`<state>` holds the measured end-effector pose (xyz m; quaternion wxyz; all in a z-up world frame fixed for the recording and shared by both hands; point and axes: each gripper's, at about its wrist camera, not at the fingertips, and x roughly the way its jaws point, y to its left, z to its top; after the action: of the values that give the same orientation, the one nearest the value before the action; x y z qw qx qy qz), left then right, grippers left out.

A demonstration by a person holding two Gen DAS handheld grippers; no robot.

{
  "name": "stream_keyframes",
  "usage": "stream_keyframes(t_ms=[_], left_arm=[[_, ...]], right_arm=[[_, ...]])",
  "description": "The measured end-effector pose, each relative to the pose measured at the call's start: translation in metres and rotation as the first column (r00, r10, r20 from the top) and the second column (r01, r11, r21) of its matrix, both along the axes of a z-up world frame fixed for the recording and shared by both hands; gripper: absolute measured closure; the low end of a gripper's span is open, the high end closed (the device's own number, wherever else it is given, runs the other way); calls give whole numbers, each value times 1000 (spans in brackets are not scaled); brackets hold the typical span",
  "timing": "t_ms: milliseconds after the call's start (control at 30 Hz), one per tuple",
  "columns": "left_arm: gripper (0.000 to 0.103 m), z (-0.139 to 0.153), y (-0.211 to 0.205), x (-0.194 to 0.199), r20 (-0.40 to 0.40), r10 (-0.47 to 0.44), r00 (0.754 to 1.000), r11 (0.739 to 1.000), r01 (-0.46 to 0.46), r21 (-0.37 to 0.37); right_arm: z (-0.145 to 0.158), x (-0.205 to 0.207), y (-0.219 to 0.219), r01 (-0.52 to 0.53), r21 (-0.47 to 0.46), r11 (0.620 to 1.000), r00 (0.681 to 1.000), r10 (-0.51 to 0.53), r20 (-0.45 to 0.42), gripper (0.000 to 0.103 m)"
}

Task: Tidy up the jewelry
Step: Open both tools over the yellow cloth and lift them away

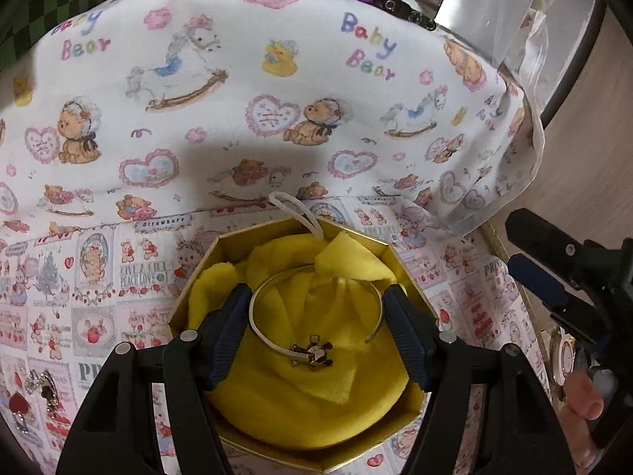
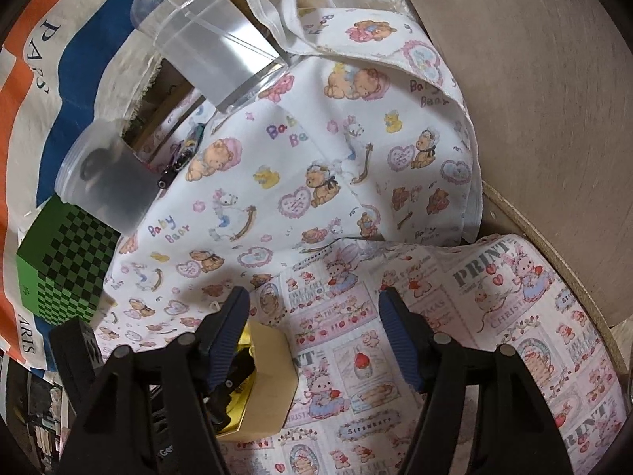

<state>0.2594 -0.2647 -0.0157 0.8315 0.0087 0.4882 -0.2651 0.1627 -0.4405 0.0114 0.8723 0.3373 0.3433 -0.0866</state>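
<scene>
- Bangle [image 1: 316, 308] lying on yellow cloth [image 1: 308, 388] inside gold octagonal box [image 1: 190, 277], low centre of the left wrist frame; box resting on printed fabric [image 1: 118, 269] over the worktop.
- Left gripper [image 1: 316, 328] lowered into the box, fingers [image 1: 225, 328] set wide, one on each side of the band; whether the pads touch the metal, or only stand just beside it, cannot be told.
- Step in hand, by the look of it: placing the bangle in the box, or taking hold of it there.
- Next move calls for either a lift straight out clear of the box wall, or a gentle close across the band without crushing the cloth.
- Open gap of the bangle facing lower right of the frame; bear charm [image 1: 312, 354] at the near edge, toward the camera; band lying roughly flat, widest span running left to right between the fingers.
- Right gripper [image 2: 314, 332] hanging over printed fabric in the right wrist frame, fingers wide and empty, box corner [image 2: 269, 380] just beside its left finger.
- Other trinkets [image 1: 35, 396] at lower left, well apart.
</scene>
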Motion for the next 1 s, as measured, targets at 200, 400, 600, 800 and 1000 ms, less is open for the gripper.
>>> stream_keyframes(t_ms=[200, 400, 600, 800, 1000], left_arm=[[22, 12, 9, -9, 17, -11, 1000, 1000, 11, -11], [11, 53, 39, -35, 186, 23, 982, 1000, -25, 9], [3, 96, 95, -65, 386, 101, 917, 994, -111, 6], [0, 123, 161, -96, 523, 182, 832, 981, -191, -38], [0, 123, 215, -104, 587, 264, 765, 955, -293, -47]], right_arm=[[3, -1, 1, 3, -15, 1000, 1000, -3, 9, 35], [11, -4, 8, -9, -47, 999, 999, 10, 32, 34], [19, -4, 26, -56, -87, 995, 996, 61, 61, 33], [29, -8, 50, -108, -145, 984, 988, 122, 94, 29], [37, -12, 75, -179, -171, 969, 971, 202, 127, 26]])
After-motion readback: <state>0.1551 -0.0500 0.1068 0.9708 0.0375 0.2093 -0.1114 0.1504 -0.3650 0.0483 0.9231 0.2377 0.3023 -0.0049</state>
